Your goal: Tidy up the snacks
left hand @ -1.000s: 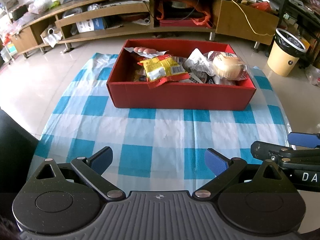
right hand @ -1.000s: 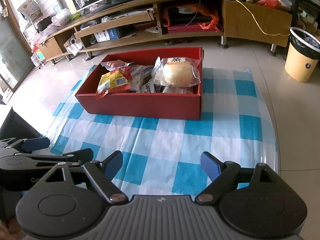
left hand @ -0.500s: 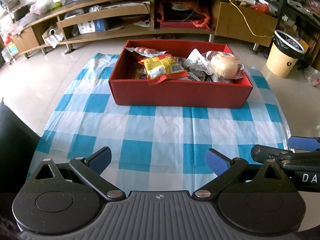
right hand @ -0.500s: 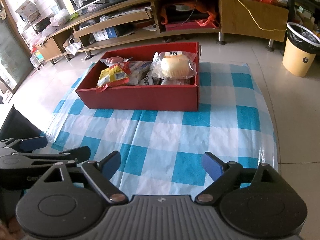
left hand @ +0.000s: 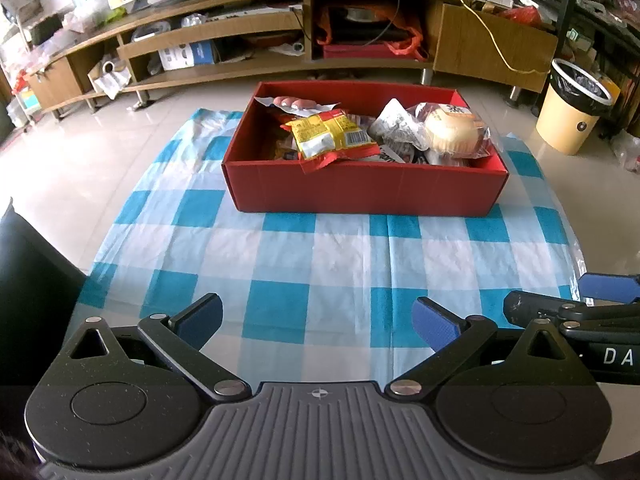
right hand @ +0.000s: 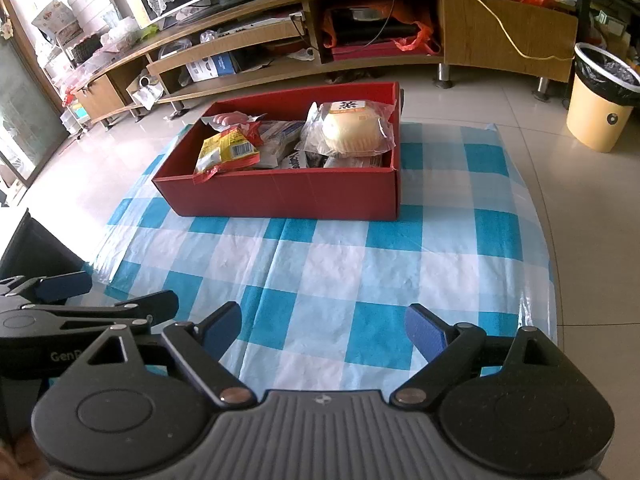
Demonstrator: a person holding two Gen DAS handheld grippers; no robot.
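My left gripper (left hand: pixel 316 318) sits at the bottom of its own view, jaws spread wide with nothing between the blue pads (left hand: pixel 202 314). Only checked cloth shows in the gap.

My right gripper (right hand: pixel 322 330) occupies the bottom of its view in the same condition: jaws wide apart, nothing held, pads clear of any object. Its fingers also enter the lower right edge of the left view, and the left gripper's fingers enter the lower left edge of the right view, so the two tools sit side by side.

The red box (left hand: pixel 360 192) stands on the blue-and-white checked cloth (left hand: pixel 320 256), in the upper centre of both views and well apart from both grippers. The snacks are all inside it:
- a yellow packet (left hand: pixel 330 136) at centre left, its red edge hanging over the near wall;
- a wrapped round bun (left hand: pixel 454 134) at the right end;
- a clear pack of pink sausages (left hand: pixel 294 103) at the far left;
- further wrappers between these, too crumpled to identify.

A beige waste bin (left hand: pixel 570 120) stands on the floor at the upper right.
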